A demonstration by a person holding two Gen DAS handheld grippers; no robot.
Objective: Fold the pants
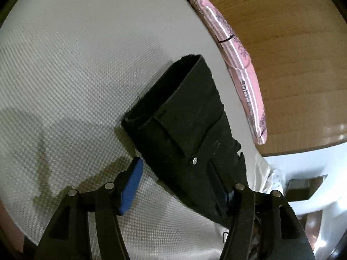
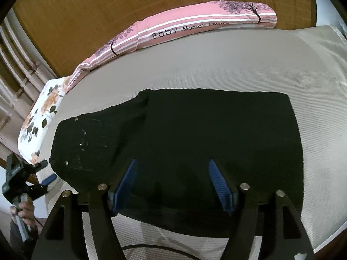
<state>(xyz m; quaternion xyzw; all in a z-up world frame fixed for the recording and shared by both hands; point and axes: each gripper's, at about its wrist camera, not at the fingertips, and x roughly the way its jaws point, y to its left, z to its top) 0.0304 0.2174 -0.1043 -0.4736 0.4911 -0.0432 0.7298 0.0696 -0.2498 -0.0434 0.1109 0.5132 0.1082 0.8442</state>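
Note:
The black pants (image 2: pixel 206 125) lie folded into a broad flat block on the white woven mattress (image 2: pixel 238 69), pocket and rivets at the left end. My right gripper (image 2: pixel 172 162) hangs open just above their near edge, both blue pads (image 2: pixel 125 186) clear of the cloth. In the left wrist view the pants (image 1: pixel 184 108) run away from me, waist end nearest. My left gripper (image 1: pixel 188 173) is open; its left pad (image 1: pixel 132 186) stands free over the mattress, and the cloth hides most of its right pad. The right wrist view shows this left gripper (image 2: pixel 41 171) in a hand, beside the pants' left end.
A pink striped pillow (image 2: pixel 195 28) printed "Baby" lies along the far side of the mattress against a wooden headboard (image 2: pixel 86 10). A floral cloth (image 2: pixel 41 117) drapes over the left corner. In the left wrist view the mattress edge (image 1: pixel 260 166) drops off beside the pants.

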